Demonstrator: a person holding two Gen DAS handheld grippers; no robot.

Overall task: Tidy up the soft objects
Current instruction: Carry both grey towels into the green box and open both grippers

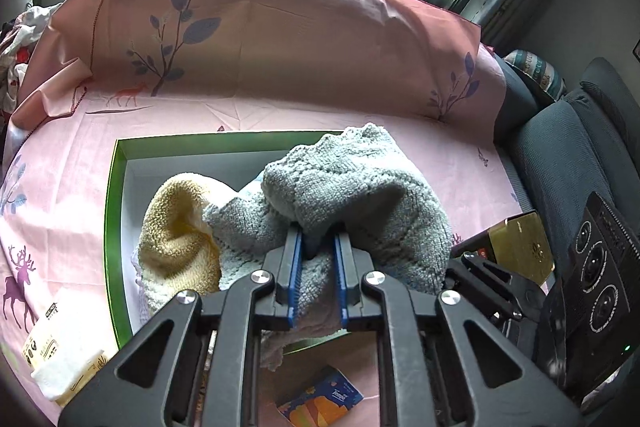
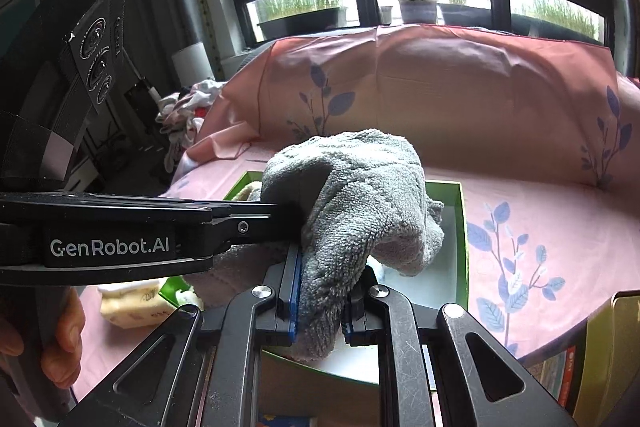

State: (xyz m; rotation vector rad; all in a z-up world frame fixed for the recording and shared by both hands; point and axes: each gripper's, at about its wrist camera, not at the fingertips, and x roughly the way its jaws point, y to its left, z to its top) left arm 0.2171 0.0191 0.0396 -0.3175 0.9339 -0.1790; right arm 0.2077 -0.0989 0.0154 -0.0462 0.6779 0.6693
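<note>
Here the pink sheet [image 1: 280,115] covering the sofa carries a green-rimmed box [image 1: 114,211] that already holds a yellow towel [image 1: 180,227], so part of the sorting appears done. The grey towel [image 1: 352,187] hangs bunched over the box, not yet laid in, pinched by both the left tool [image 1: 316,267] and the right tool [image 2: 320,291].

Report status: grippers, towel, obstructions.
Left gripper and right gripper both shut on the fluffy grey towel. Towel bunched over the green-rimmed white box, yellow terry cloth already inside. Nothing blocking.
</note>
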